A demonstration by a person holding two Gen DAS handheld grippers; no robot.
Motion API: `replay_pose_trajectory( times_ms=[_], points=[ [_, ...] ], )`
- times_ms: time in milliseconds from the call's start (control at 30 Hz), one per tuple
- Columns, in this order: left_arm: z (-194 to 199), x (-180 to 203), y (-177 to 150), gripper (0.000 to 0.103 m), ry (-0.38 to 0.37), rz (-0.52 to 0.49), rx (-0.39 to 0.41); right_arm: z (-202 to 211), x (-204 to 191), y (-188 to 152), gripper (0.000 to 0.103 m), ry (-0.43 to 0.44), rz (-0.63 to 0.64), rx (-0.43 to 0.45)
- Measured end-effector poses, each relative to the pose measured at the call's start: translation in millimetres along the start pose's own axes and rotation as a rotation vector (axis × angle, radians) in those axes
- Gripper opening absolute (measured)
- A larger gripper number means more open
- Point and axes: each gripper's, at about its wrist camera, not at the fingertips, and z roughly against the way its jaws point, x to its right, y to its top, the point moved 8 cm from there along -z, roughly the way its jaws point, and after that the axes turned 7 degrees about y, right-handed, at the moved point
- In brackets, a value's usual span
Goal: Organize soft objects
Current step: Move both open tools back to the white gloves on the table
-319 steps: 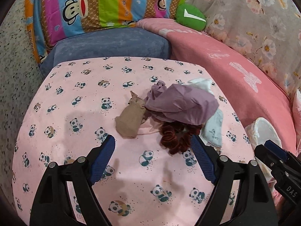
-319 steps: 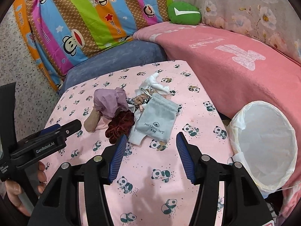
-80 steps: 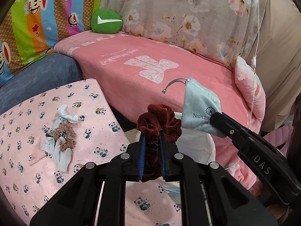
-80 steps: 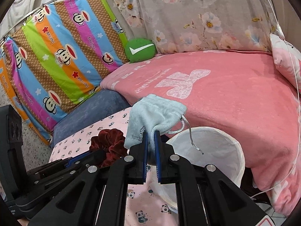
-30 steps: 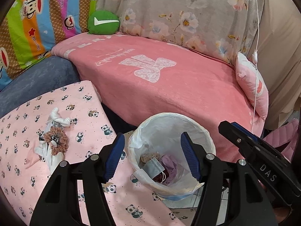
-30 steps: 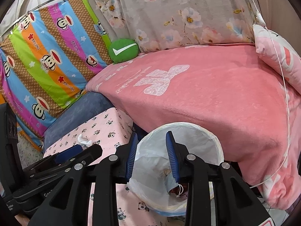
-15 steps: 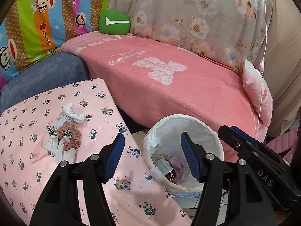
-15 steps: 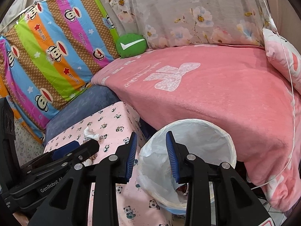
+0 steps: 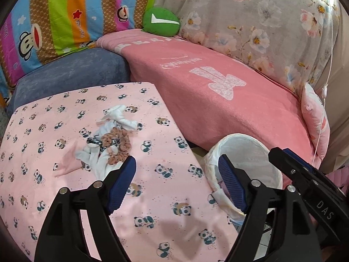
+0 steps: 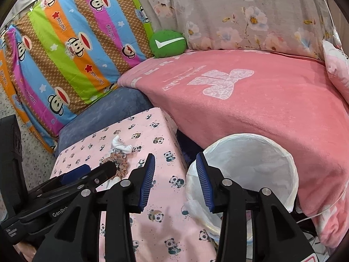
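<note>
Now the small heap (image 9: 109, 144) of soft things lies on the panda cloth (image 9: 165, 198), toward its left and far part, well apart from the bin (image 9: 272, 172). It is a loose tangle: a white sock (image 9: 118, 114) at the far end, crumpled and knotted, a tan ruffled scrunchie (image 9: 117, 144) in the middle, a dark patterned band (image 9: 93, 141) just left of it, more white cloth (image 9: 96, 159) at the near side, and a flat pale pink piece (image 9: 67, 163) sticking out to the left. All of these touch or overlap.

The left gripper (image 9: 175, 175) is empty, its blue pads wide apart and just widened; its left pad is near the heap's near edge in this view. The right gripper (image 10: 175, 174) is also empty, its jaws moderately parted and just opening, over the gap between cloth and bin. The bin, lined with a white bag, stands on the floor at the cloth's right edge, against the pink blanket (image 9: 218, 100). A green cushion (image 9: 161, 23) sits far back.
</note>
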Motion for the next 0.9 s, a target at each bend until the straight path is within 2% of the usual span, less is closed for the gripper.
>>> replay_pose_trajectory(
  times_ms=[133,600,900],
  points=[
    [-6.0,-36.5,-5.9,0.075,0.039,0.04,-0.02,-18.3,-25.4,-7.9,0.046,0.027,0.024,-0.029],
    [-35.7,-173.4,-35.0,0.075,0.195,0.168,-0.106,-103.5,-114.7,-56.5,0.047,0.122,0.107,-0.186],
    [-73.2,-217.3,-43.1,0.074,0.203,0.196,-0.165,-169.3,-154.9,-93.2,0.047,0.137,0.138,-0.293]
  ],
)
